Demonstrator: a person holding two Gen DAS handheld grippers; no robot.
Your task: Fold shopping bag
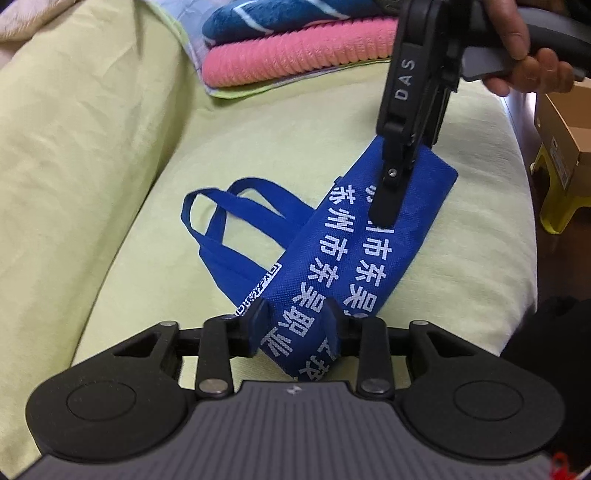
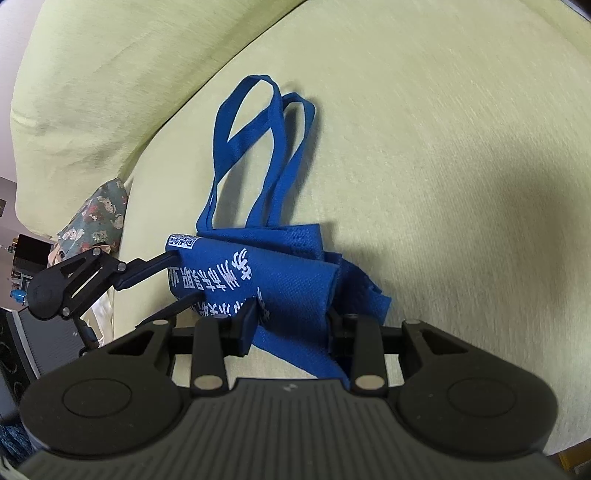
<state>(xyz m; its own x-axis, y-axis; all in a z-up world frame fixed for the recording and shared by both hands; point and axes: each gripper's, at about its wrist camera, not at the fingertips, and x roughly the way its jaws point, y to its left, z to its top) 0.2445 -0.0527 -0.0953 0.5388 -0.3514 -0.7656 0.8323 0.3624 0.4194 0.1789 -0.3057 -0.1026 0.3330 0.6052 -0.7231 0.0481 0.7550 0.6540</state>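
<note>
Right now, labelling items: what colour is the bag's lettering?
White lettering on the blue bag; left wrist view.

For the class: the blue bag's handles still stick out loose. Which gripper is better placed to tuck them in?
Probably left: the left gripper holds the bag at the end nearest the handles; the right gripper clamps the far end.

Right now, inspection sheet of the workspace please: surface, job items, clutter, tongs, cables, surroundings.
Surface: yellow-green couch cushion.
Job's things: blue shopping bag folded into a narrow strip, handles loose on the cushion.
Clutter: pink towel and blue towel stacked at the back.
Tongs: left tongs clamp one end of the bag; right tongs clamp the other.
Cables: nothing seen.
Surroundings: cardboard box on a yellow stool; patterned cloth.
</note>
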